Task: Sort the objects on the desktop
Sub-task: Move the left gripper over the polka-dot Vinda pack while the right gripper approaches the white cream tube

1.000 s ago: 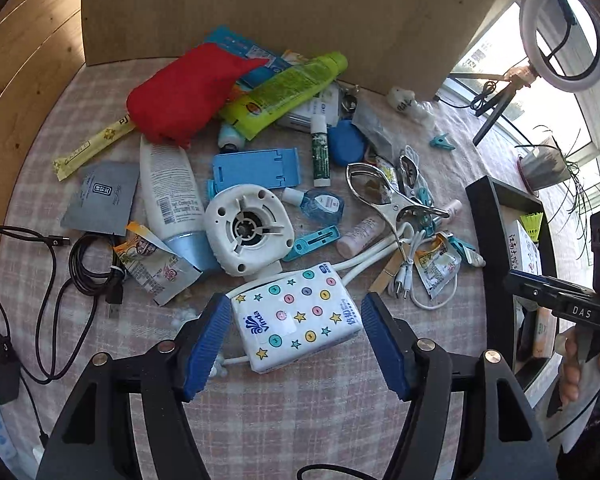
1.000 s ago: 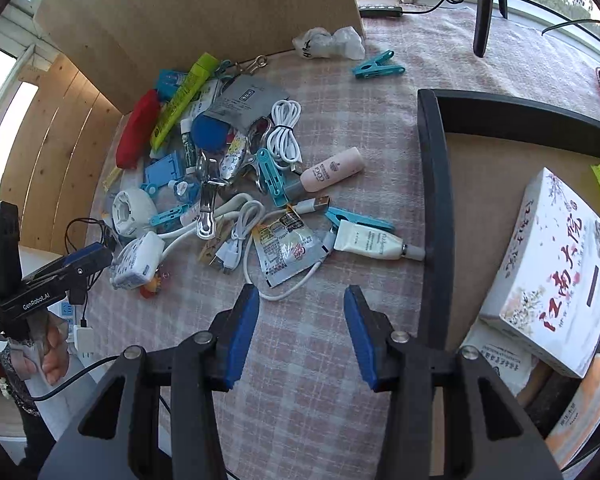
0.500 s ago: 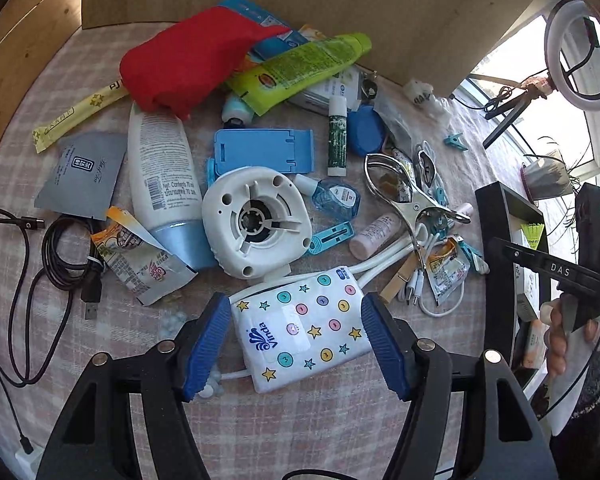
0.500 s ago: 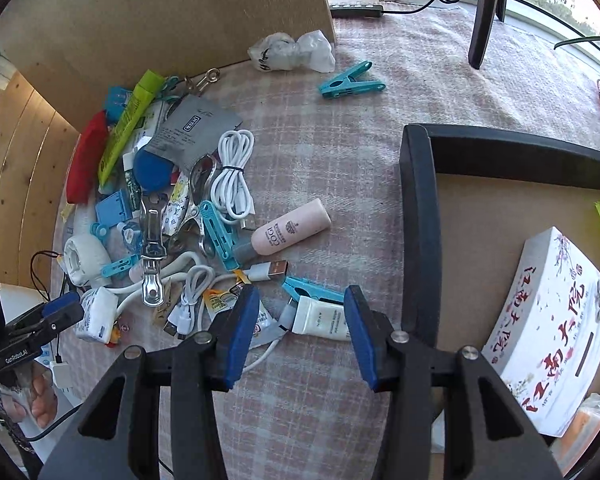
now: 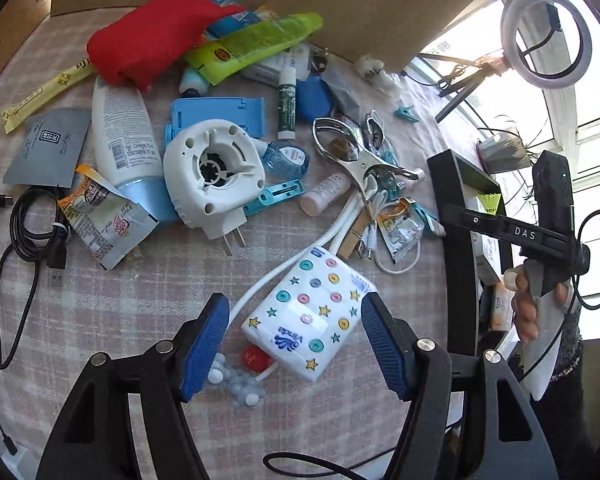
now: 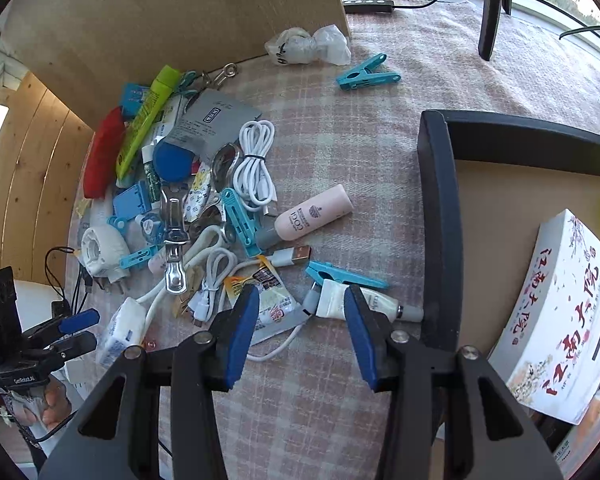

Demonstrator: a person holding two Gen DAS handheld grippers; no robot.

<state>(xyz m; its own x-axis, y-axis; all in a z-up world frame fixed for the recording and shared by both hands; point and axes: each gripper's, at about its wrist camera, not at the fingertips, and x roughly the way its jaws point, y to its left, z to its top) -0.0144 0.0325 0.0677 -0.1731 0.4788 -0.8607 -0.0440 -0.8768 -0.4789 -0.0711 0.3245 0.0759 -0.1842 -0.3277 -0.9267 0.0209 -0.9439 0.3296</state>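
In the left wrist view the left gripper (image 5: pixel 294 338) hangs low in the frame with its blue pads spread wide, and the white tissue pack (image 5: pixel 310 314) printed with stars and buttons lies tilted between them, touching neither pad. A white cable (image 5: pixel 284 268) runs along the pack's upper left edge, and a cluster of pale beads with a red charm (image 5: pixel 244 372) lies just beside its lower left corner, close to the left pad. Above, in mid frame, the clutter crowds together: a white round plug-in device (image 5: pixel 214 168), a white lotion bottle (image 5: pixel 120 136), a snack sachet (image 5: pixel 104 220), a metal clamp (image 5: pixel 356 156) and a red pouch (image 5: pixel 152 40) at the top. In the right wrist view the right gripper (image 6: pixel 300 328) is also spread, empty, hovering over a small white tube (image 6: pixel 340 298) that lies against a teal clothespin (image 6: pixel 344 276). The black tray (image 6: pixel 438 216) at the right of that frame holds a white box with red lettering (image 6: pixel 560 320).
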